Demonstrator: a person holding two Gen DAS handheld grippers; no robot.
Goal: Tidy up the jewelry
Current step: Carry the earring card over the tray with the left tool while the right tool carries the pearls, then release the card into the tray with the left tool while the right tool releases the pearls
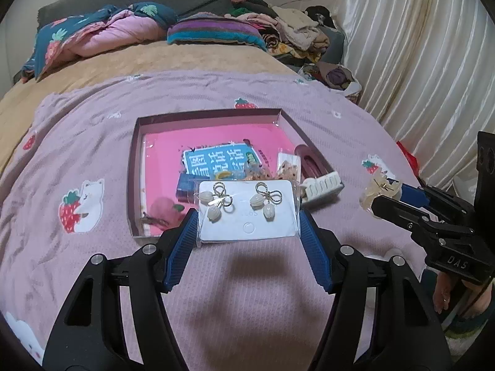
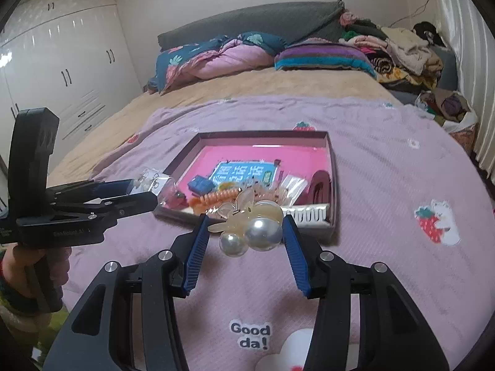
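My left gripper (image 1: 249,216) is shut on a white earring card (image 1: 247,213) in a clear sleeve, with a pair of gold-bow shell earrings, held above the bed near the front edge of the jewelry box (image 1: 131,185). My right gripper (image 2: 246,225) is shut on a pearl hair accessory (image 2: 253,228) with a translucent cream bow and two big pearls, held just before the box (image 2: 332,167). The right gripper also shows in the left wrist view (image 1: 379,196), and the left gripper in the right wrist view (image 2: 148,190).
The shallow box has a pink floor and holds a blue card (image 1: 221,162), a dark red clip (image 1: 309,162), a white comb clip (image 1: 321,185), an orange claw clip (image 2: 213,199) and small packets. It lies on a purple strawberry blanket (image 1: 92,154). Quilts and clothes are piled at the bed's far end.
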